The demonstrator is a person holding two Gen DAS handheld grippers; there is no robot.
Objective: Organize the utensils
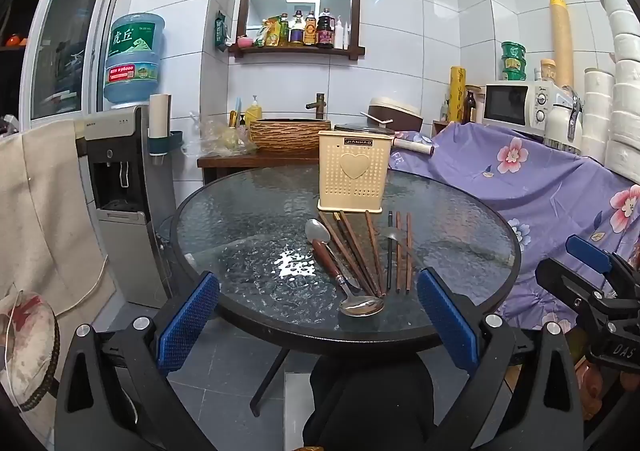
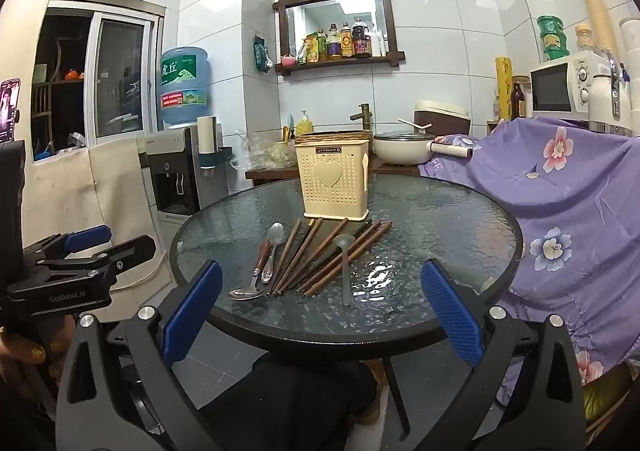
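Hovering short of the near table edge, the left gripper [image 1: 318,315] has its blue pads spread wide with nothing between them, and the right gripper [image 2: 322,311] waits the same way — jaws apart, empty.

Just beyond them the utensils lie loose on the round glass table [image 2: 460,219]: a fan of wooden chopsticks [image 2: 316,255], a steel spoon [image 1: 360,305] with its bowl nearest the rim, a wood-handled spoon [image 1: 326,255] beside it, and a translucent plastic spoon [image 2: 345,263] lying across the right of the fan. Behind them stands the cream perforated utensil holder [image 1: 354,175], upright and apparently empty.

All of these look light and stiff. The chopsticks are thin and lie flat, so they would likely roll or skid on the glass; pinching one across its middle, or lifting from the near ends at the edge of the fan, seems safest. The steel spoon is probably slick — its narrow handle is the better hold.

The pebbled glass glares under the light. Around it are white tiled walls, a water dispenser [image 1: 120,155], a basin [image 1: 290,135] below a mirror shelf, a microwave [image 2: 560,85], and a purple floral cloth [image 2: 560,187].
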